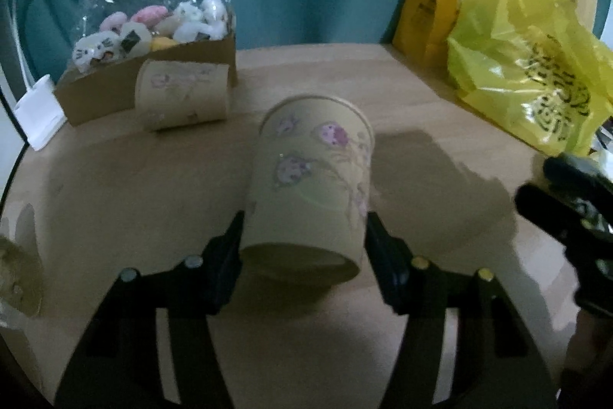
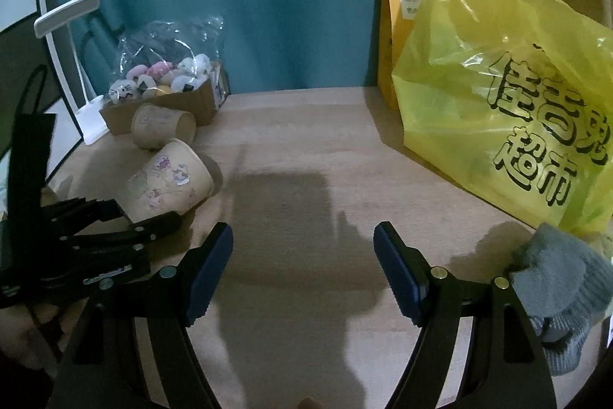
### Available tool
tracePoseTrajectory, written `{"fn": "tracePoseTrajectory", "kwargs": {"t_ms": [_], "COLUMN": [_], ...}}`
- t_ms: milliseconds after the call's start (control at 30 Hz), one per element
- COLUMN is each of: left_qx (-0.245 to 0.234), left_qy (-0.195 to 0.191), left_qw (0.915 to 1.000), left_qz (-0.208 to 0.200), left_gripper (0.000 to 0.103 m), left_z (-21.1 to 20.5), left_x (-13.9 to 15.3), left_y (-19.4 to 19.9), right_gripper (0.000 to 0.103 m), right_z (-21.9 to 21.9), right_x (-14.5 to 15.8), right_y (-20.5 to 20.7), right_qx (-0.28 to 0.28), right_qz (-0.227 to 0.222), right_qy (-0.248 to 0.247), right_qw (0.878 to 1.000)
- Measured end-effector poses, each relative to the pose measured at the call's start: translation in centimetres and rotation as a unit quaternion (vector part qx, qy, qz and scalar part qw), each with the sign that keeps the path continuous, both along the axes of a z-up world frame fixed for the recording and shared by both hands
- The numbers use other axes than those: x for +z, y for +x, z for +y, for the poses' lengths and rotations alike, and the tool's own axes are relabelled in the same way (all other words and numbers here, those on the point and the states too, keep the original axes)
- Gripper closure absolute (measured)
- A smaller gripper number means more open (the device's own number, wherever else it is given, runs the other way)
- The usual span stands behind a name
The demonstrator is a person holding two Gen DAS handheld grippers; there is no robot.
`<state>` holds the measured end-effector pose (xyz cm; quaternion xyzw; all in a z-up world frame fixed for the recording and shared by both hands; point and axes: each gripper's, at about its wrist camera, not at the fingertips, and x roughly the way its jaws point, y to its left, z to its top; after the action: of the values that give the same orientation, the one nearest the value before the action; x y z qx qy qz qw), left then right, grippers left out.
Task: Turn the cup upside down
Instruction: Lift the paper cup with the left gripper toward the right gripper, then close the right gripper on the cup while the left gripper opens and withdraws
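A beige paper cup with pink flower print (image 1: 310, 186) is held in my left gripper (image 1: 304, 236). The jaws are shut on its lower wall near the base. The cup is tilted, its base toward the camera and its rim pointing away and down toward the wooden table (image 1: 345, 75). The same cup (image 2: 168, 179) shows at the left of the right wrist view, tilted in the left gripper's black fingers (image 2: 153, 225). My right gripper (image 2: 302, 255) is open and empty above the table (image 2: 306, 125).
A second paper cup (image 1: 184, 94) lies on its side by a cardboard box of wrapped toys (image 1: 153, 37). A yellow plastic bag (image 2: 509, 110) and an orange box (image 2: 402, 14) stand at the right. A grey cloth (image 2: 559, 286) lies by the right finger.
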<state>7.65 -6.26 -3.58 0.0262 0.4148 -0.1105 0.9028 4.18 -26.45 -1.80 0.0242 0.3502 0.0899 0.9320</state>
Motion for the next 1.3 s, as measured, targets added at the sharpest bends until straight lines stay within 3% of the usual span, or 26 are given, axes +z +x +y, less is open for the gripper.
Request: {"fn": "tracePoseTrajectory", "kwargs": {"t_ms": [567, 1300], "left_qx": [-0.036, -0.044], "left_qy": [-0.006, -0.021], "left_qw": [0.9993, 0.9988], "left_qz": [-0.004, -0.001], "left_gripper": [0.043, 0.042], "left_z": [-1.2, -2.2], "left_x": [0.5, -1.6], "left_y": [-9.6, -12.9], "right_gripper": [0.024, 0.024], "right_z": [0.9, 0.3], "right_x": [0.6, -1.2], "right_y": [-6.1, -9.5], "right_qx": [-0.002, -0.011], "right_qz": [-0.017, -0.018], "right_qy": [-0.005, -0.011], "right_qw": [1.000, 1.000]}}
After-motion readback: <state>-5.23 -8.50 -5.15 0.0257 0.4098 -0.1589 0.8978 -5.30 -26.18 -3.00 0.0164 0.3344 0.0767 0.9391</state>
